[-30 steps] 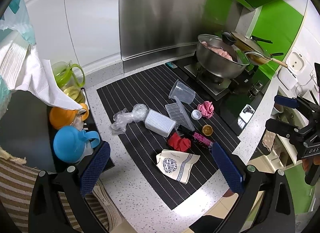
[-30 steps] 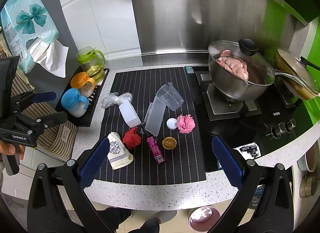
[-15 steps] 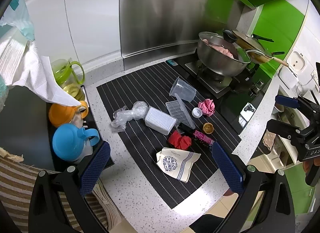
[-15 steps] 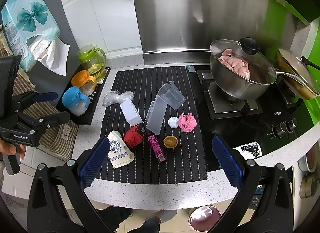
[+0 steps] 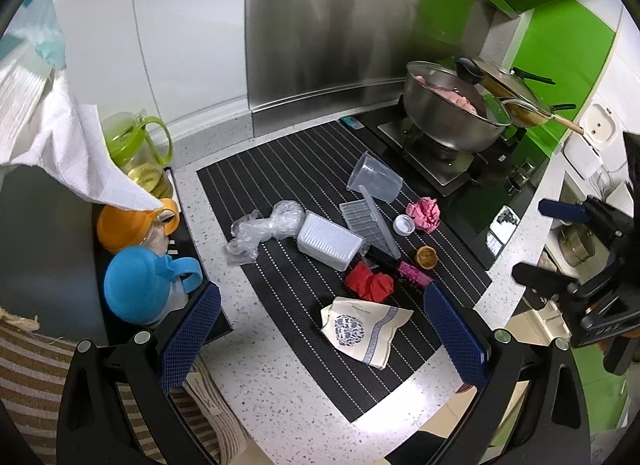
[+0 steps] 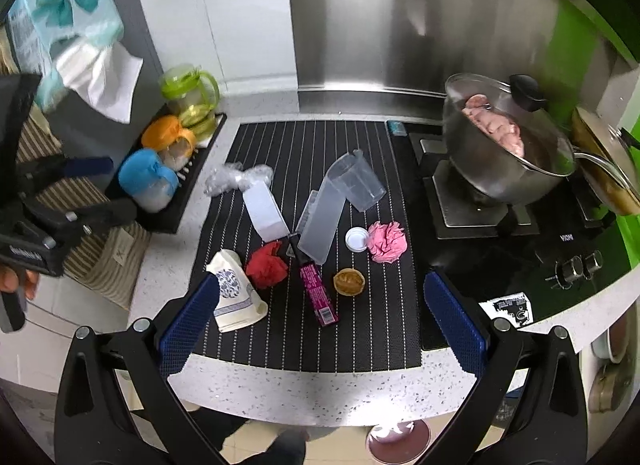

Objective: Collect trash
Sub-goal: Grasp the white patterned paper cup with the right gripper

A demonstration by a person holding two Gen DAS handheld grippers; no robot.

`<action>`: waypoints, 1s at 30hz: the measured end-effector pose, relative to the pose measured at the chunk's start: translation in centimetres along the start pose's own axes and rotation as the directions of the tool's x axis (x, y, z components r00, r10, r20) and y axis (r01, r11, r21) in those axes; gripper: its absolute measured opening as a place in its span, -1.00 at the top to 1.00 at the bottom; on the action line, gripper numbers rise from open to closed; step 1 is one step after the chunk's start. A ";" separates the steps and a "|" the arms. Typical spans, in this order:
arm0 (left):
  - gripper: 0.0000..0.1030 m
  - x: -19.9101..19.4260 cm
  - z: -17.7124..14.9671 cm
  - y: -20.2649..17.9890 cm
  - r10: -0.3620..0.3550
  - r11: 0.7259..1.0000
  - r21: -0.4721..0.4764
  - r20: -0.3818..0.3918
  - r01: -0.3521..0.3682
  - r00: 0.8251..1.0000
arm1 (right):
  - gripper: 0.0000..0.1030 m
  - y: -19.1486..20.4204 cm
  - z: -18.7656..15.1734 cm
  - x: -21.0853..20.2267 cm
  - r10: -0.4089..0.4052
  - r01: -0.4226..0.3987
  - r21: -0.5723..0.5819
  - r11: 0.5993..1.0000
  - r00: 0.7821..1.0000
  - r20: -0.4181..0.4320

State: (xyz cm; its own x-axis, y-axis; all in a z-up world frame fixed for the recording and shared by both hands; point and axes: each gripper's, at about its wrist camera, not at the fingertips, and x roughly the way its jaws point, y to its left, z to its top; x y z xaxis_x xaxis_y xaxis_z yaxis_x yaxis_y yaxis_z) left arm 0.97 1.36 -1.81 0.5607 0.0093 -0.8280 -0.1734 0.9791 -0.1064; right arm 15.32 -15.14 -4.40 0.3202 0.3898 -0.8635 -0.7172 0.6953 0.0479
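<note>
Both claws hang over the surface with fingers spread wide and empty: left claw [image 5: 320,325], right claw [image 6: 320,313]. Trash lies clustered on the striped mat [image 6: 280,137]: red wad [image 6: 267,265], pink wad [image 6: 387,241], paper pouch [image 6: 234,293], clear cup [image 6: 356,181], plastic bag [image 5: 260,229]. Judgement: collection not begun. The pot [image 6: 500,161] bounds the right; the mat's near edge is open for approach.

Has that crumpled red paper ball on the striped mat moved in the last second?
No. The crumpled red paper ball still lies between the patterned paper pouch and magenta wrapper.
</note>
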 end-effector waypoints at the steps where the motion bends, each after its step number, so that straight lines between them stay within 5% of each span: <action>1: -0.89 0.2 0.1 0.2 0.000 1.000 -0.005 -0.002 0.000 1.000 | -0.94 0.0 -0.1 0.5 0.008 -0.008 -0.004 1.000 1.000 -0.008; 14: -0.89 2.5 -0.5 1.7 0.009 0.999 -0.044 -0.064 -0.012 0.998 | -0.92 3.5 -1.6 9.4 0.138 -0.168 -0.155 0.974 0.973 -0.187; 17: -0.89 3.0 -0.6 1.9 0.006 0.999 -0.051 -0.078 -0.010 0.997 | -0.48 4.0 -2.0 11.4 0.169 -0.210 -0.153 0.966 0.955 -0.245; 22: -0.89 3.7 -0.9 2.4 0.004 0.998 -0.065 -0.099 -0.011 0.995 | -0.11 4.5 -2.5 13.6 0.219 -0.275 -0.148 0.950 0.925 -0.309; 27: -0.89 4.2 -1.2 2.7 0.003 0.997 -0.079 -0.120 -0.013 0.993 | 0.55 5.0 -2.7 14.7 0.237 -0.301 -0.151 0.942 0.911 -0.337; 30: -0.89 4.3 -1.2 2.8 0.001 0.997 -0.081 -0.124 -0.011 0.992 | 0.76 5.1 -2.7 14.8 0.251 -0.314 -0.149 0.938 0.908 -0.336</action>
State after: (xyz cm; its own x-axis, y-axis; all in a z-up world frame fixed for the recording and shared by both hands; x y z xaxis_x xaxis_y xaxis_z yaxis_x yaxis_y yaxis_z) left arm 1.91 3.87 -6.36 0.4556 -0.0152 -0.8901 -0.2447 0.9592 -0.1417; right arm 14.71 -7.42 -18.23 -0.0972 0.3253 -0.9406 -0.8654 0.4392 0.2413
